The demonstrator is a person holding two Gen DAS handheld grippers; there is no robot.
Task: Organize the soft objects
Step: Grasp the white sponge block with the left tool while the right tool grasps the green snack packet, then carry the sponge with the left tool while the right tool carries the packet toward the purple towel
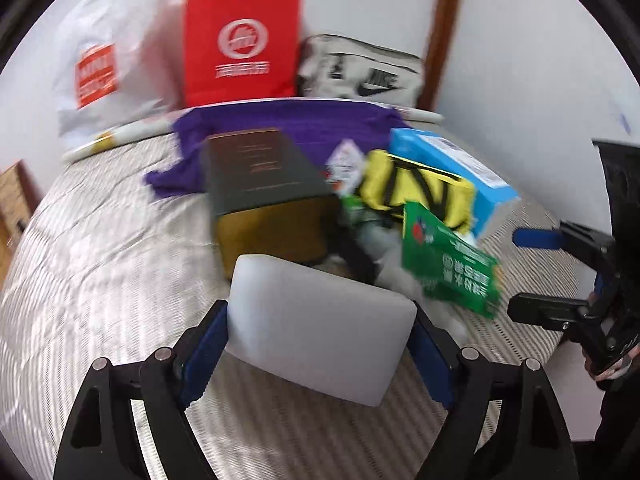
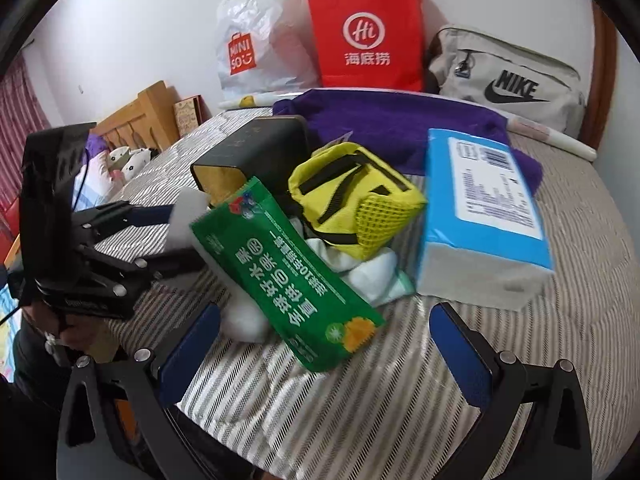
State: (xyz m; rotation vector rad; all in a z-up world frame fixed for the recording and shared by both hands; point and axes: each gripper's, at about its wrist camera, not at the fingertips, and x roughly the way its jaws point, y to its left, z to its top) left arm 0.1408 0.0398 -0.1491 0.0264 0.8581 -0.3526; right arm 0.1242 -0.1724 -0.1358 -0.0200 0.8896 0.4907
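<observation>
My left gripper (image 1: 320, 340) is shut on a white foam block (image 1: 320, 328) and holds it above the striped bed cover (image 1: 100, 280). In the right wrist view the left gripper (image 2: 168, 236) is at the left with the foam block (image 2: 184, 220) between its fingers. My right gripper (image 2: 324, 344) is open and empty, just in front of a green packet (image 2: 288, 280). It also shows at the right edge of the left wrist view (image 1: 532, 272). A pile holds a yellow pouch (image 2: 352, 200), white cloth (image 2: 372, 276), a blue tissue pack (image 2: 484, 208) and a purple towel (image 2: 392, 120).
A dark box (image 2: 248, 156) lies in the pile. A red paper bag (image 2: 368, 36), a white plastic bag (image 2: 256, 48) and a grey Nike bag (image 2: 512, 80) stand against the wall. A wooden headboard (image 2: 140, 116) and plush toys (image 2: 128, 160) are at the left.
</observation>
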